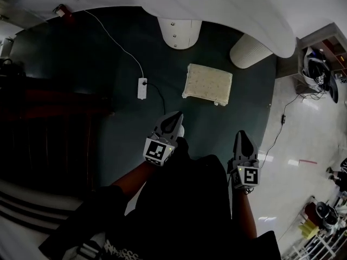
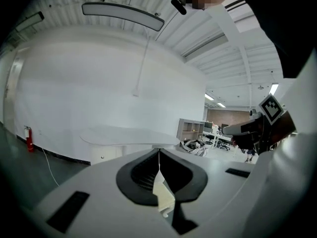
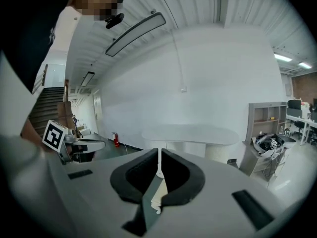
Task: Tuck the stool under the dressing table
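Room: open hall with a dark green floor [image 1: 81, 64] that meets pale glossy flooring on the right; a plain white wall stands behind.
Dressing table: white, rounded top [image 1: 217, 4] along the upper edge of the head view, carried on a smooth white pedestal [image 1: 179, 32] and a ribbed white column [image 1: 249, 51].
Stool: cream, rectangular padded seat [image 1: 207, 83] on the dark floor in front of the table. It lies roughly between the two supports, apart from both, and outside the tabletop's edge. Its legs are hidden from above. Not yet tucked.
Handling (judged): seat looks soft and yielding, the frame beneath stiff; the whole looks light and should slide. Press or grip at the firm near edge of the seat, both sides evenly, so it travels straight between the supports.
Left gripper [image 1: 176, 116]: jaws closed together, nothing held, pointing toward the stool and short of it.
Right gripper [image 1: 242, 138]: jaws closed together, nothing held, further right and nearer the person.
Power strip [image 1: 142, 88]: white, on the floor left of the stool, its cable trailing; keep clear.
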Motion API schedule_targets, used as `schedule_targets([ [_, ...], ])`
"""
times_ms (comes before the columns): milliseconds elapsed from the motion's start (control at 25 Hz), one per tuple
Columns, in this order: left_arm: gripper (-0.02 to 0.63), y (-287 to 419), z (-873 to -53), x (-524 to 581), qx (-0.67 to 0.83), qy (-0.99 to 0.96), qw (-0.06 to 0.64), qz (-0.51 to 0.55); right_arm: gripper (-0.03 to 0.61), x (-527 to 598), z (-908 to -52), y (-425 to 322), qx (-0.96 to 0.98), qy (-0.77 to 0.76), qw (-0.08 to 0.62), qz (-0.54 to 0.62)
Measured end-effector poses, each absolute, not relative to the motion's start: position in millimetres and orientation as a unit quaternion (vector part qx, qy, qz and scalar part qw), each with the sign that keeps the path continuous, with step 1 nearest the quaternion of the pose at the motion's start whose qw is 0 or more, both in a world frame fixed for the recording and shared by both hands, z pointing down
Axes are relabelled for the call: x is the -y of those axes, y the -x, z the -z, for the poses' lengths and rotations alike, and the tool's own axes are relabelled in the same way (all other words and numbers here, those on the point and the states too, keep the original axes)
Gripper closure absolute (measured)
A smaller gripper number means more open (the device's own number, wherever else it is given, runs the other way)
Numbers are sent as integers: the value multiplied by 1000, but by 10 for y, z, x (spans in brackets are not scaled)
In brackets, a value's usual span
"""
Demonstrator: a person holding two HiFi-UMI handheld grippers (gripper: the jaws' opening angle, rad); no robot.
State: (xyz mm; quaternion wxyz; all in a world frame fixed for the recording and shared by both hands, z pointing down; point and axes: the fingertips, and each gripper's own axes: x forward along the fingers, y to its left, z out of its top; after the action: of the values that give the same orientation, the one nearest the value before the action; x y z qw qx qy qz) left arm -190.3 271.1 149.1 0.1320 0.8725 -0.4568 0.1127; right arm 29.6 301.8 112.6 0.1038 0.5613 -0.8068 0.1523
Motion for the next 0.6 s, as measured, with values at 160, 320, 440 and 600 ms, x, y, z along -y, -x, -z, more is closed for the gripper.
schedule_targets([
  [160, 597, 2025, -1642, -2397, 454, -872, 136, -124, 538, -2741, -1355, -356, 794, -575, 110, -165],
  [320, 597, 1957, -1875, -2157, 457, -868, 148, -127, 538, -2515, -1701, -504, 787, -578, 123, -175],
  [440, 597, 1717, -1996, -2028, 437, -876, 129, -157, 538, -2346, -1923, -689, 783, -579, 122, -190],
  [600, 597, 1383, -2189, -1858, 413, -882, 134, -184, 538, -2029, -2283, -970, 784, -575, 130, -196],
])
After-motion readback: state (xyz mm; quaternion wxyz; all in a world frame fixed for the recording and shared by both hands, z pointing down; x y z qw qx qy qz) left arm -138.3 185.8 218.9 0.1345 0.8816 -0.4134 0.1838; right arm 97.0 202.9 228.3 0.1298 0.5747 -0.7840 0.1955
